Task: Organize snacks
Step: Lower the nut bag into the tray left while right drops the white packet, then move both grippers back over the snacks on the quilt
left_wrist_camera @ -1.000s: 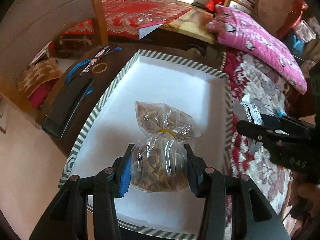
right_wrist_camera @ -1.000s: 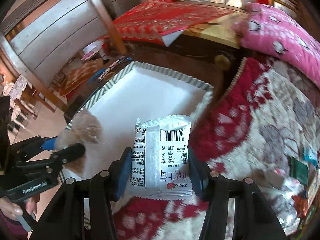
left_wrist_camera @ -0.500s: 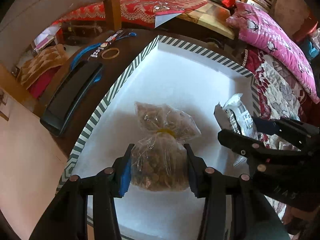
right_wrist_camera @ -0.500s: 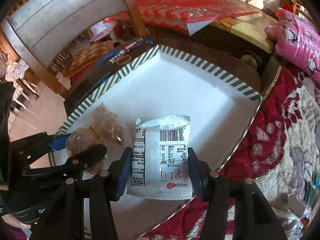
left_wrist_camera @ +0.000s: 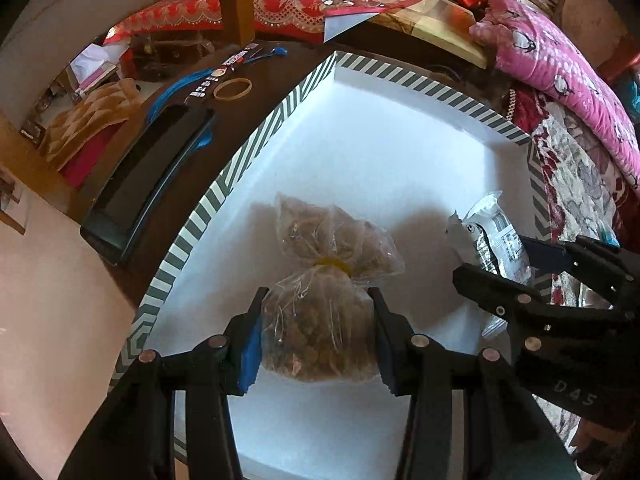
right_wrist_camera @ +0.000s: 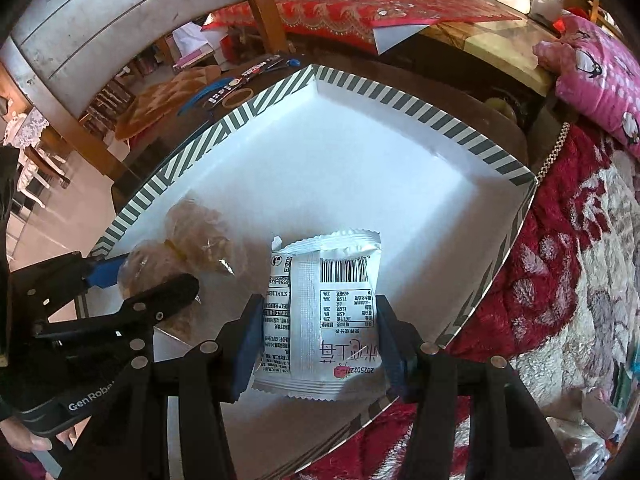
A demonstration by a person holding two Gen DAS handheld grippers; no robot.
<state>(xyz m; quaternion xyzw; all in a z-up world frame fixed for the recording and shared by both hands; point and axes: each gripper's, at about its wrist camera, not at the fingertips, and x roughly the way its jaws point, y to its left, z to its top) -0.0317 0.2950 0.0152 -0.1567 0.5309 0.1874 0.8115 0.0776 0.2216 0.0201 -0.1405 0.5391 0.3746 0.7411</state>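
Observation:
A clear bag of brown snacks (left_wrist_camera: 324, 320), tied with a yellow band, sits between the pads of my left gripper (left_wrist_camera: 316, 340), which is shut on it just above the floor of the white box (left_wrist_camera: 360, 152) with a grey striped rim. My right gripper (right_wrist_camera: 318, 344) is shut on a white sealed snack packet (right_wrist_camera: 320, 312) with a barcode, held over the box's near right part. Each gripper shows in the other's view: the right gripper (left_wrist_camera: 516, 264) with the packet (left_wrist_camera: 488, 236), the left gripper (right_wrist_camera: 144, 276) with the bag (right_wrist_camera: 188, 244).
The box lies on a dark wooden table (left_wrist_camera: 280, 64). Left of it are a black tray-like case (left_wrist_camera: 148, 176), a rubber band (left_wrist_camera: 233, 89) and blue cords. A red floral blanket (right_wrist_camera: 560, 264) and a pink pillow (left_wrist_camera: 560, 68) lie to the right. A chair back (right_wrist_camera: 120, 12) stands behind.
Both grippers have come down toward the box floor with their loads. The right gripper moved left from over the blanket to over the box, close beside the left one.

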